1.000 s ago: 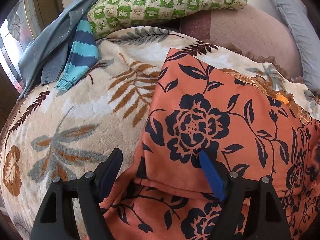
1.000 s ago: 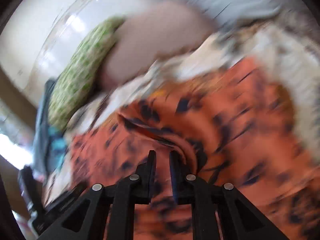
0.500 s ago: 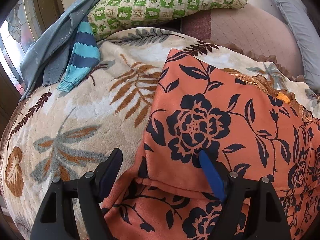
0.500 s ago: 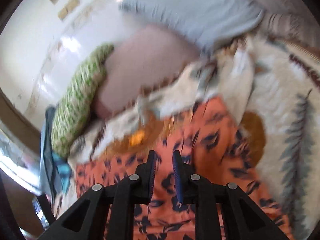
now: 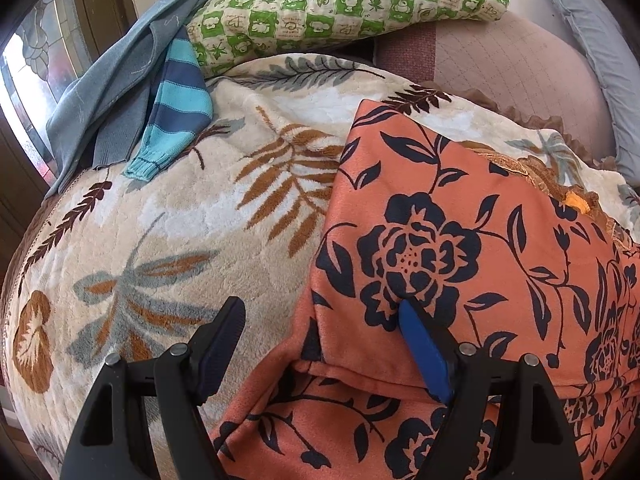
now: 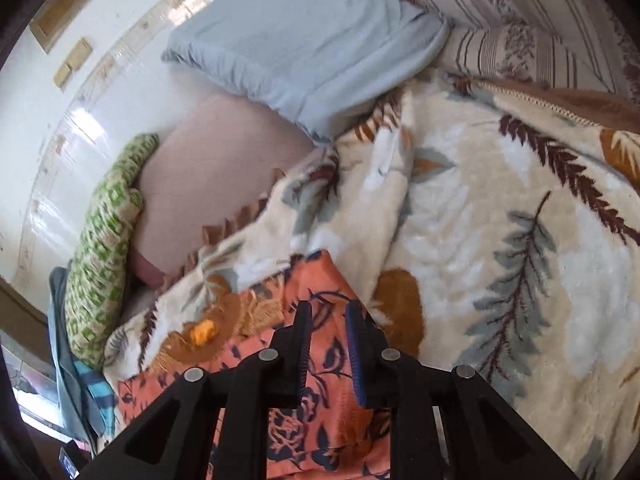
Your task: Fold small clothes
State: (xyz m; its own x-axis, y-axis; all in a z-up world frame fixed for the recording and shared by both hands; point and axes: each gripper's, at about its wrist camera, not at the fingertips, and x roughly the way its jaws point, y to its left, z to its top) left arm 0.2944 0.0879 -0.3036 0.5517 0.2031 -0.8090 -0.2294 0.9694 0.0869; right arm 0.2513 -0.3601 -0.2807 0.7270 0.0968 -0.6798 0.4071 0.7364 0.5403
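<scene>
Our left gripper (image 5: 320,344) hangs with fingers wide apart, straddling the folded corner of the orange garment (image 5: 460,240) on the blanket (image 5: 160,220). Our right gripper (image 6: 328,344), fingers nearly together and empty, hovers over its far edge. If either drags carelessly, the slippery fold could slide open.

left wrist: looks steeply down, close over orange floral garment (image 5: 460,240) on leaf blanket (image 5: 168,240), pillows far | right wrist: rolled, close over garment's right edge | shared: garment, blanket, green check pillow (image 5: 344,0), grey pillow (image 6: 304,48)
</scene>
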